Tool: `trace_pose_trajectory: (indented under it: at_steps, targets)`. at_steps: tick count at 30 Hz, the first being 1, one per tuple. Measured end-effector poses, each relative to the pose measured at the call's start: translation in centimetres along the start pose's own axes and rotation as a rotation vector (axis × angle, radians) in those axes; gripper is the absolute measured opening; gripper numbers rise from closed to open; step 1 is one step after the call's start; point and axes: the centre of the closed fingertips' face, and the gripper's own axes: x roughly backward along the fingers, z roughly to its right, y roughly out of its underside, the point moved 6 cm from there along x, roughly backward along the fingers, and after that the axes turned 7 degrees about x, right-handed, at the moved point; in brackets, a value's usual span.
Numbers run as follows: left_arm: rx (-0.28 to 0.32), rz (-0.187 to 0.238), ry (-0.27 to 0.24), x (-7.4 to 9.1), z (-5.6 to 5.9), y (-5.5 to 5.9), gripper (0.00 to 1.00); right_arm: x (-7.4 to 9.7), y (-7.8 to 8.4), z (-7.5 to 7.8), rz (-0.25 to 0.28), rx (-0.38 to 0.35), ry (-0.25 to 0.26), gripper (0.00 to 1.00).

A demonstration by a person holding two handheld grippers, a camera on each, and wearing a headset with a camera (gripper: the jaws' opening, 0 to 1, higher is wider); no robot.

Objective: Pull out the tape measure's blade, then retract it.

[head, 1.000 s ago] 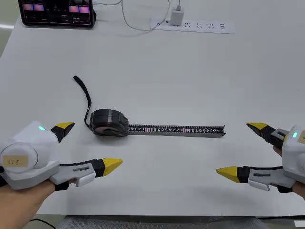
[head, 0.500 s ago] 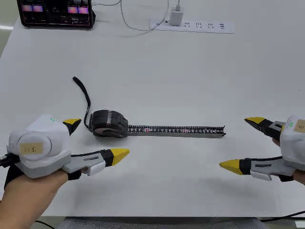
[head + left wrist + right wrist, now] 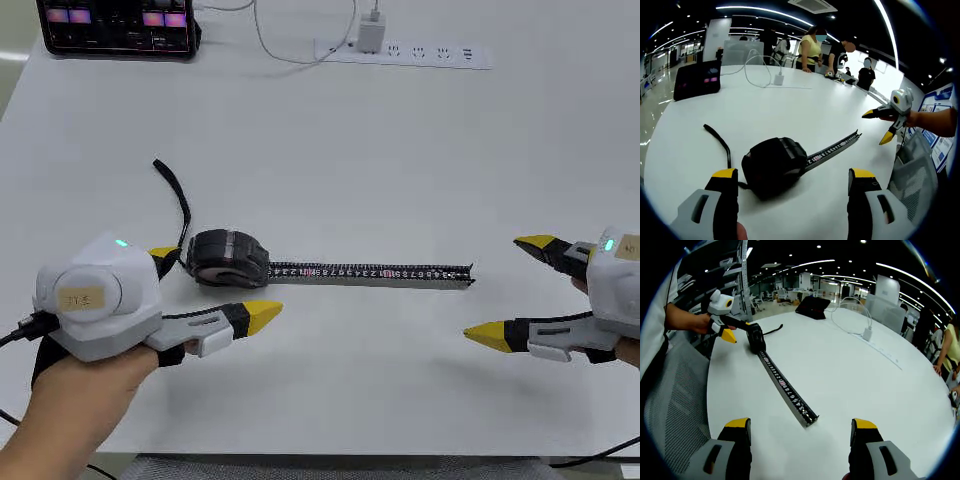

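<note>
- Tape measure (image 3: 228,258): black case on its side on the white table (image 3: 400,150), toward the person's left.
- Blade (image 3: 370,273): pulled out, flat on the table, runs straight from the case toward the person's right. Printed numbers face up and the end hook is at the far tip.
- Strap (image 3: 175,200): black loop off the case's left end, curving away from the person.
- Left gripper (image 3: 215,283): jaws spread wide, nothing clamped. One yellow tip is just beside the case's left end and the other is on the near side of the case, by the blade's root. The left gripper view has the case between and just ahead of the two tips. Cannot tell if the far tip touches the case.
- Right gripper (image 3: 505,287): jaws wide apart, empty. It sits well to the right of the case, just past the blade's hook end and apart from it. The right gripper view looks along the blade back toward the case.
- Power strip (image 3: 420,53): far edge of the table, well beyond the case, with a white charger (image 3: 371,33) plugged in and a white cable (image 3: 270,45) trailing left.
- Black screen device (image 3: 118,25): far left corner, well behind the case.
- Mesh chair (image 3: 670,390): near side of the table.
- People (image 3: 812,47): standing past the table's far edge.
</note>
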Motion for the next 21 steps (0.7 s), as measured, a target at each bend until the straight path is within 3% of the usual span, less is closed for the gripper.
trace_pose_trajectory:
  at_steps: [17, 21]
  targets:
    - [0.059, 0.024, -0.018, -0.46, 0.46, -0.07, 0.87, -0.65, -0.32, 0.84, -0.009, 0.029, -0.035, 0.76]
    - [0.067, 0.03, -0.044, -0.66, 0.63, -0.1, 0.87, -0.8, -0.22, 1.0, -0.039, 0.063, -0.054, 0.73]
